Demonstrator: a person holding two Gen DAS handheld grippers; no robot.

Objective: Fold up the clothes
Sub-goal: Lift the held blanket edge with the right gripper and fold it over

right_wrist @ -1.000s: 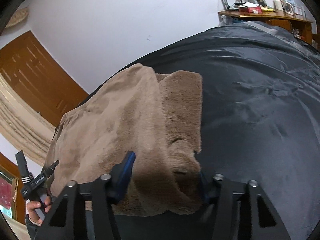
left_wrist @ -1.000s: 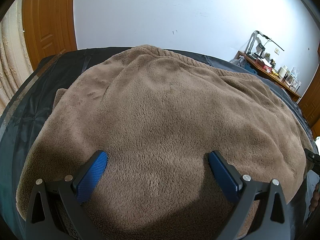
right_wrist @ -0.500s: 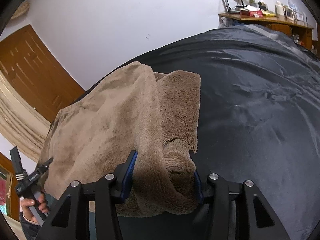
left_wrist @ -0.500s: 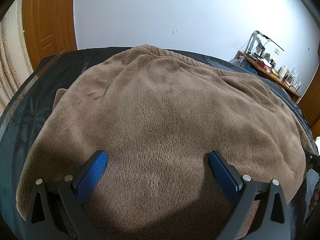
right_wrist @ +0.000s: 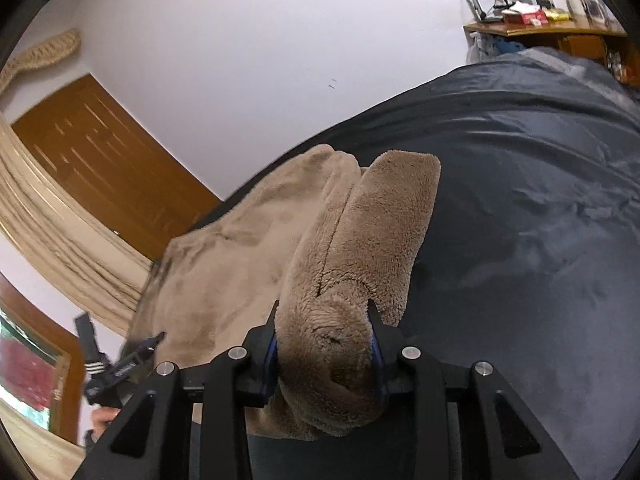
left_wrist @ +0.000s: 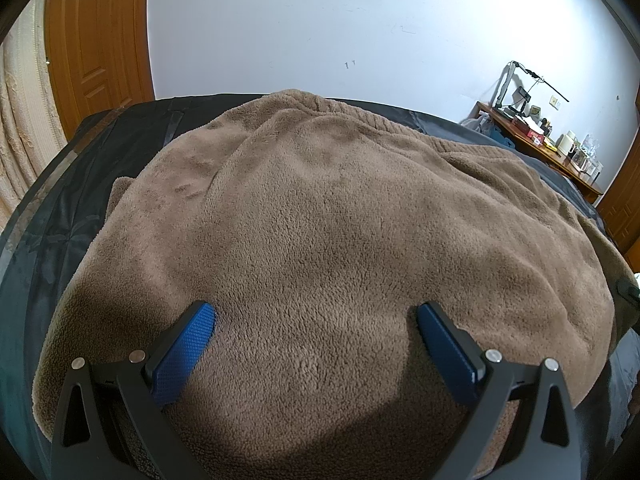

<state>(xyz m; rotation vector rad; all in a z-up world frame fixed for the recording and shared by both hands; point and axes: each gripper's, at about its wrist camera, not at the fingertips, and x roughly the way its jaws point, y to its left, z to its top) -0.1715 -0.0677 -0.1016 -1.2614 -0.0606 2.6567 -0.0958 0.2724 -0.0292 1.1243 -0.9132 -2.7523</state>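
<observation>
A brown fleece garment [left_wrist: 320,200] lies spread over a dark bed cover [left_wrist: 48,220]. My left gripper [left_wrist: 314,312] stands open just above its near part, blue pads [left_wrist: 184,352] wide apart and squeezing nothing. In the right wrist view the garment [right_wrist: 224,272] stretches off to the left, and its right edge [right_wrist: 392,220] is folded up into a thick roll. My right gripper [right_wrist: 323,312] is closing on the near end of that roll, and its pads press into the bunched fleece. The left gripper [right_wrist: 116,372] shows at the lower left, held in a hand [right_wrist: 102,416].
The dark bed cover [right_wrist: 520,200] stretches bare to the right of the garment. A wooden door [left_wrist: 96,40] and a pale curtain [left_wrist: 20,120] stand at the left. A cluttered wooden desk [left_wrist: 540,140] sits by the far right wall.
The right gripper's jaws have drawn together on the fleece roll, bunching it tighter, and its view has tilted. The left gripper and the cloth under it have not moved.
</observation>
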